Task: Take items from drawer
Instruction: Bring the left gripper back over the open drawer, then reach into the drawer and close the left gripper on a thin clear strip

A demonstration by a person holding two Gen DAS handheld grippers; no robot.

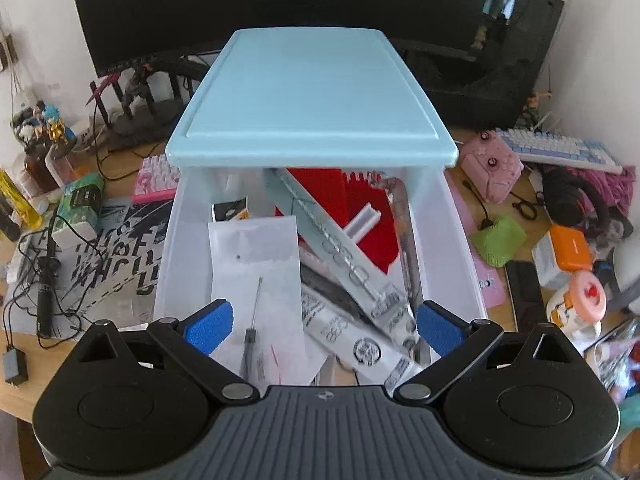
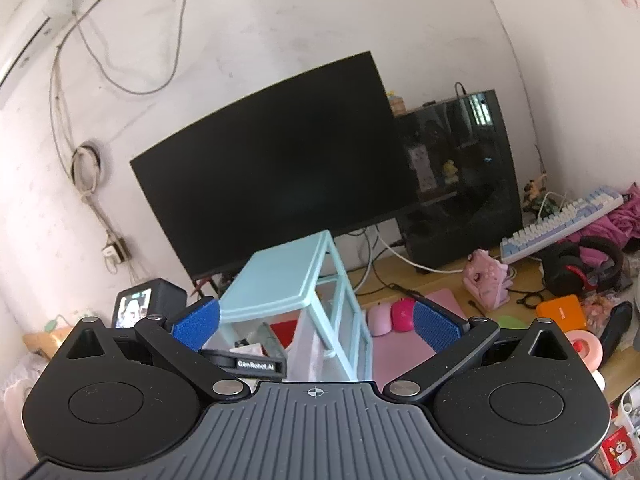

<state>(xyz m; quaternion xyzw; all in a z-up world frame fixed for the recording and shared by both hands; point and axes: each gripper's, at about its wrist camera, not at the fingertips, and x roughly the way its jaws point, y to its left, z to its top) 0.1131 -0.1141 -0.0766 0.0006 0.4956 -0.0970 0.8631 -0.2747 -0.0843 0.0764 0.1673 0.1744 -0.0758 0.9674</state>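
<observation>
A light blue drawer cabinet stands on the desk with its clear top drawer pulled out. The drawer holds a white packet, a long grey printed box, red sheets and a clear tube. My left gripper is open and empty, just above the drawer's near end. In the right wrist view the cabinet is lower and further off. My right gripper is open and empty, held high and back. The left gripper's body shows over the drawer.
A black monitor stands behind the cabinet. The desk is cluttered: a pink gamepad, a keyboard, headphones, pink mice, an orange box, figurines, cables and a printed sheet.
</observation>
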